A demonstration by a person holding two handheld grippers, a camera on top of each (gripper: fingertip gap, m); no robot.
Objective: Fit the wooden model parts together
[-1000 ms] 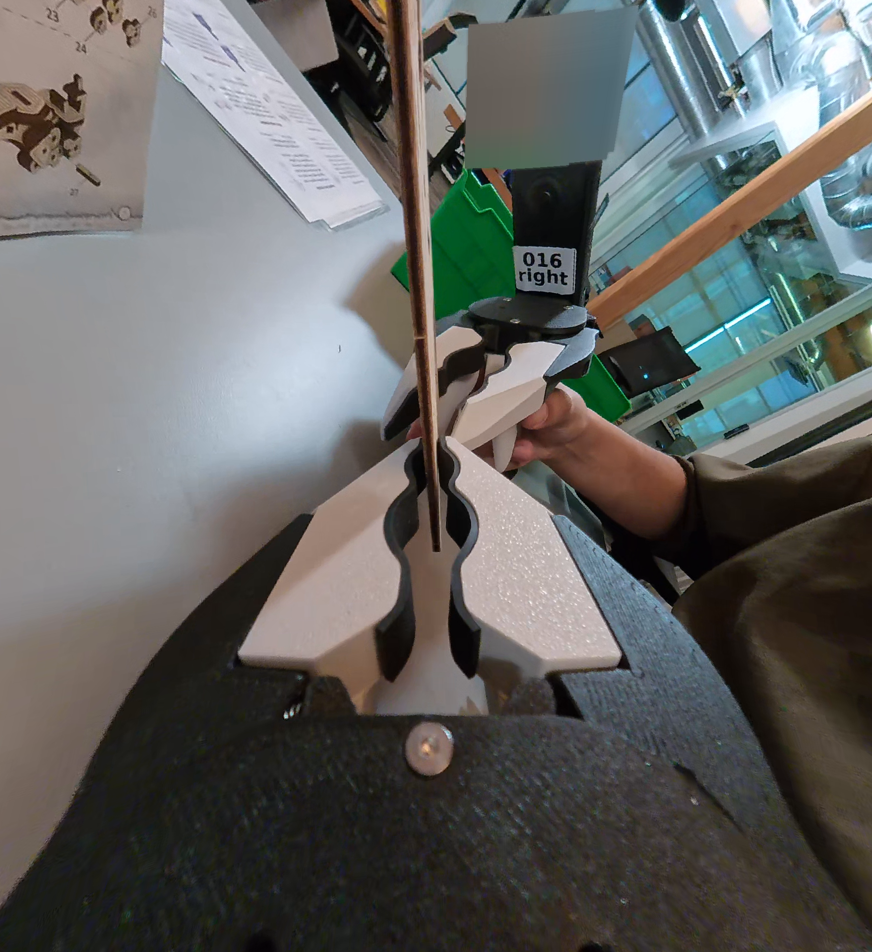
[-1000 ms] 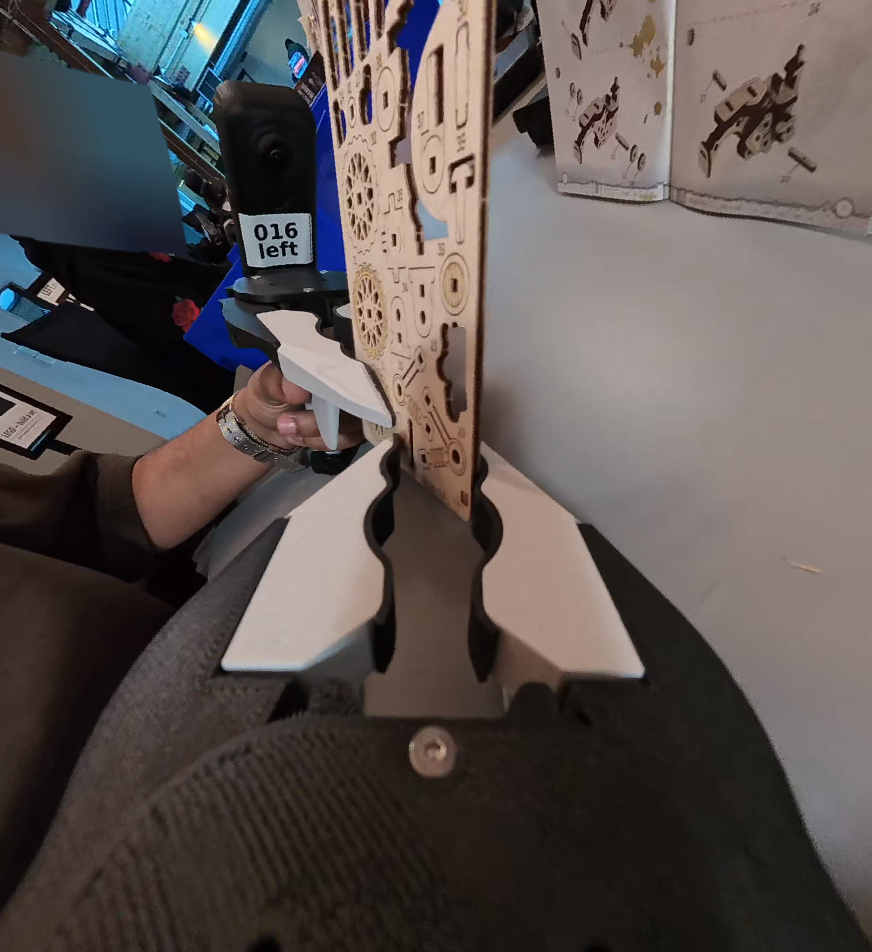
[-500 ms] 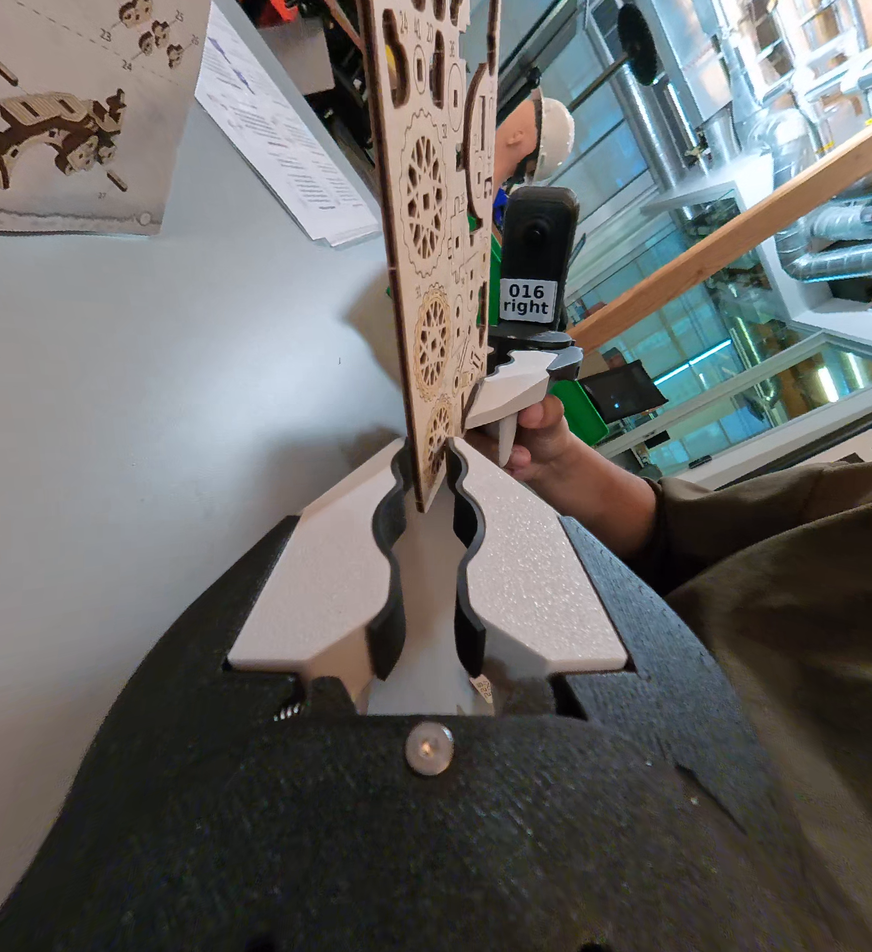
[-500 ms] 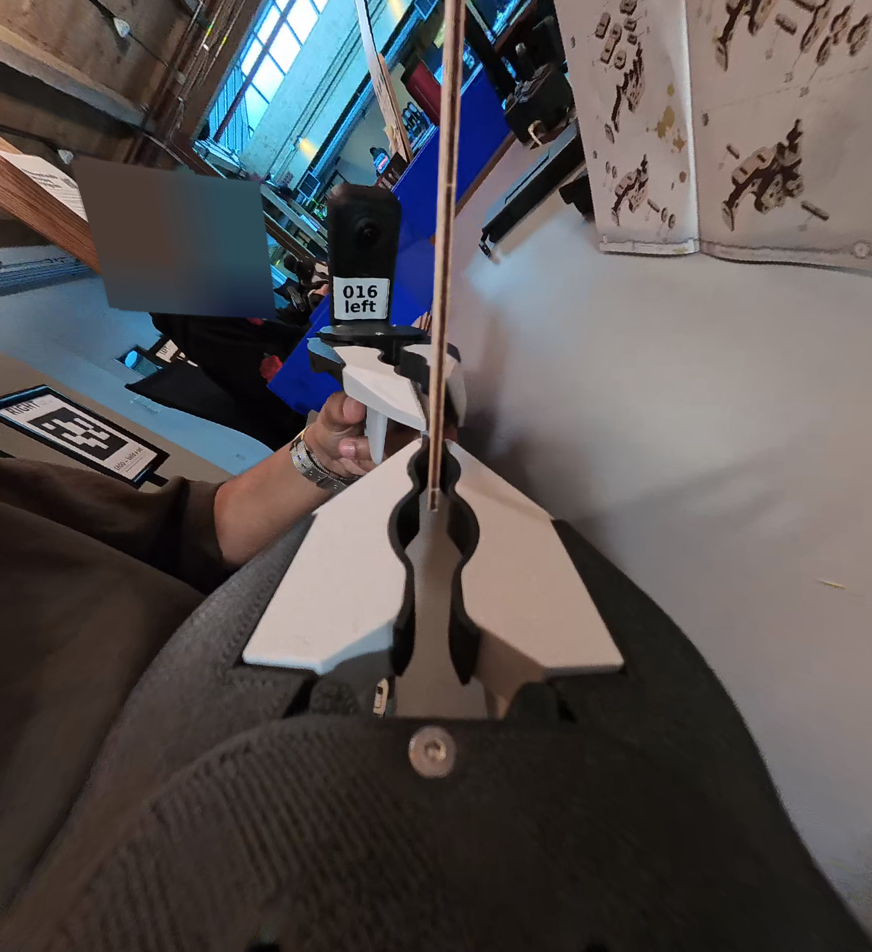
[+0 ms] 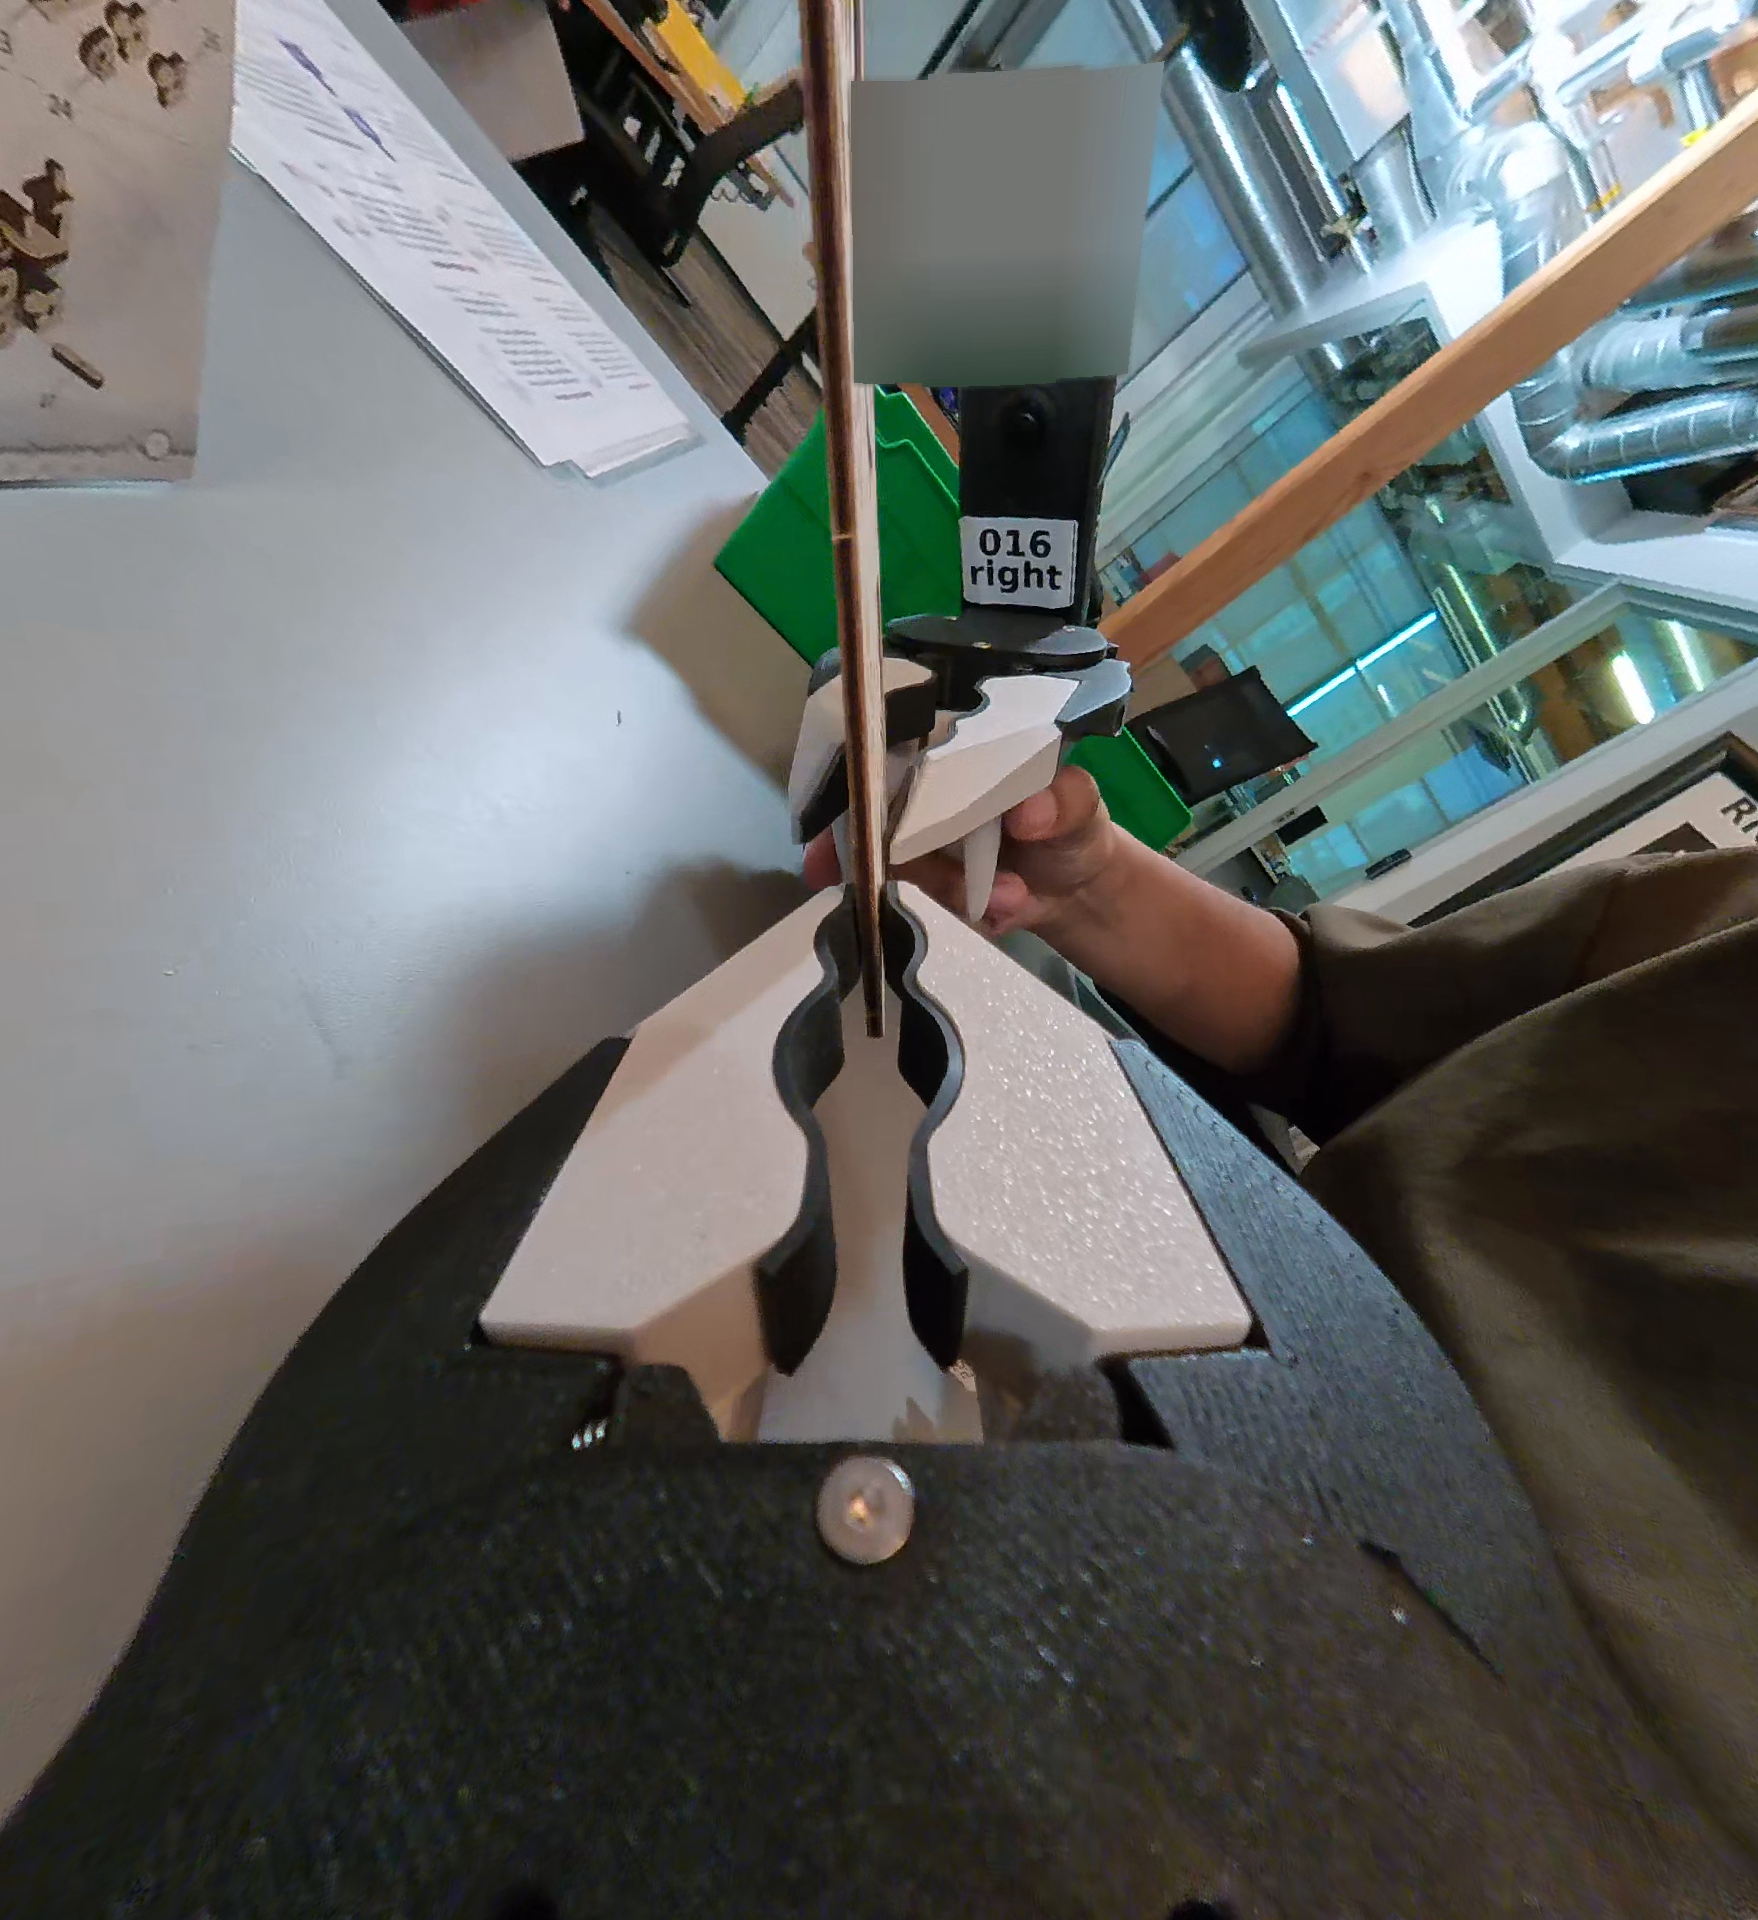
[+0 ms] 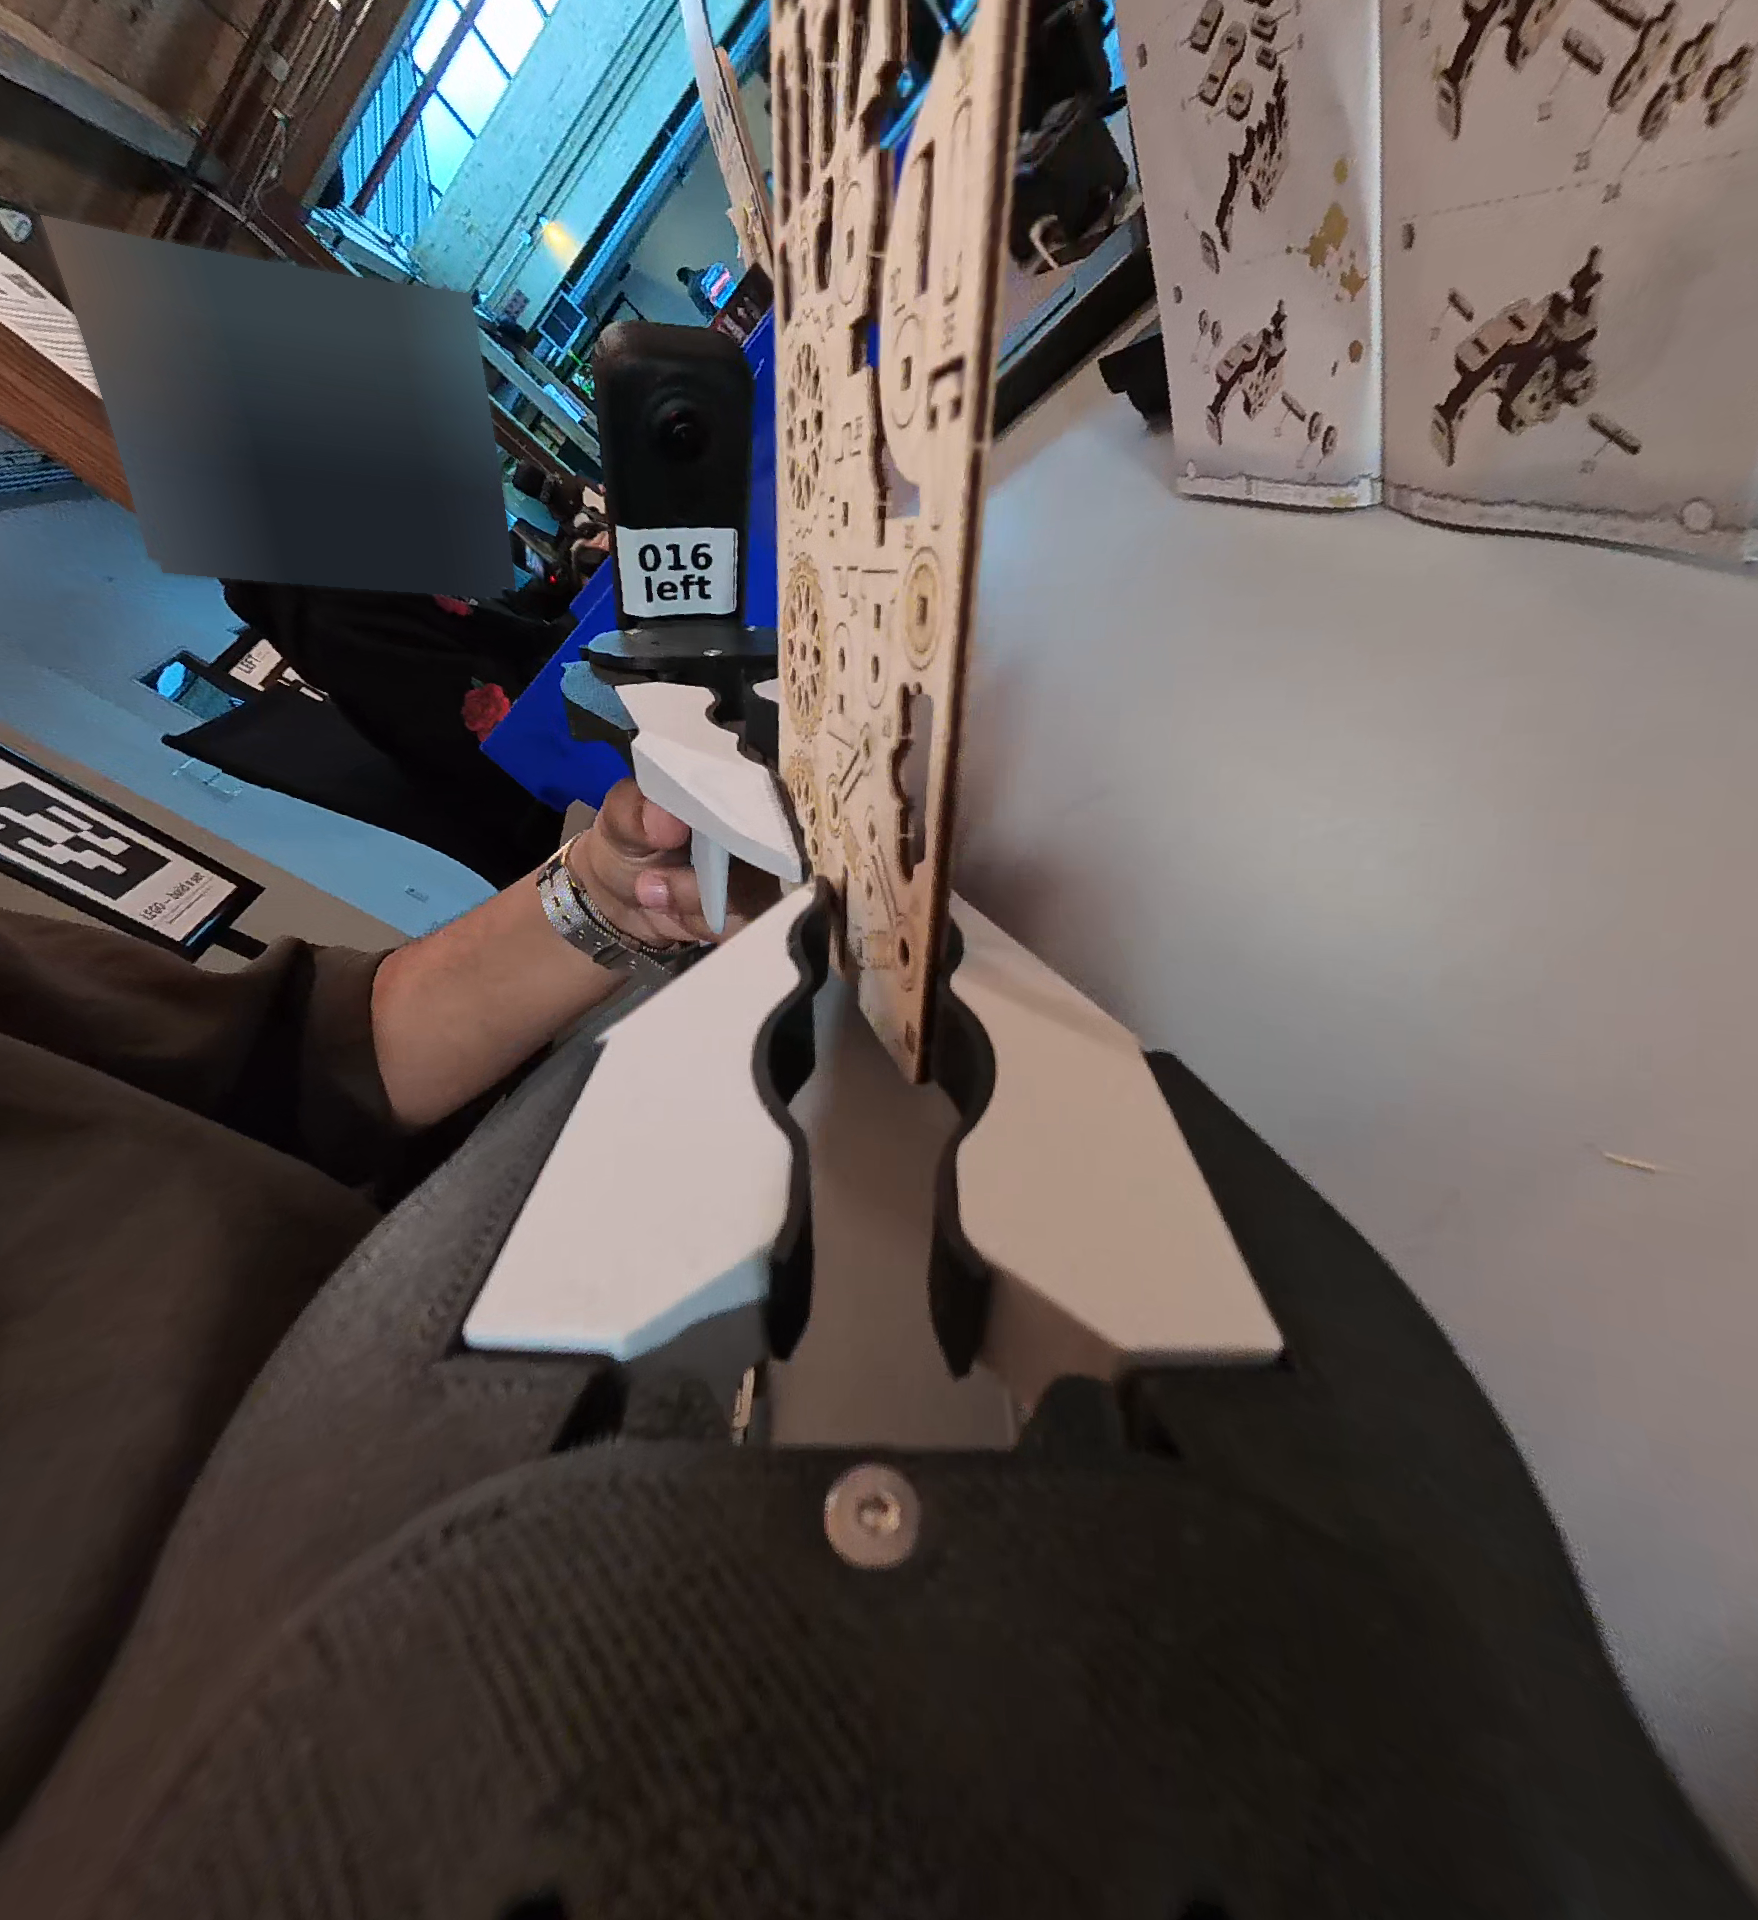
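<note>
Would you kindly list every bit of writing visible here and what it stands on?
I won't quote writing; these bear it:
White sticker on the right gripper's post: legible.
White sticker on the left gripper's post: legible.
Wooden sheet: tiny engraved numbers.
Instruction sheets: small numbers.
Printed pages: too blurred.
Framed sign: partly cut off.

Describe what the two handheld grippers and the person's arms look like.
Both grippers, left and right, have white angular fingers with wavy black pads, a rough black body and a silver screw. Each carries a black camera with a white label. Dark olive sleeves; a silver bracelet on the left wrist.
</note>
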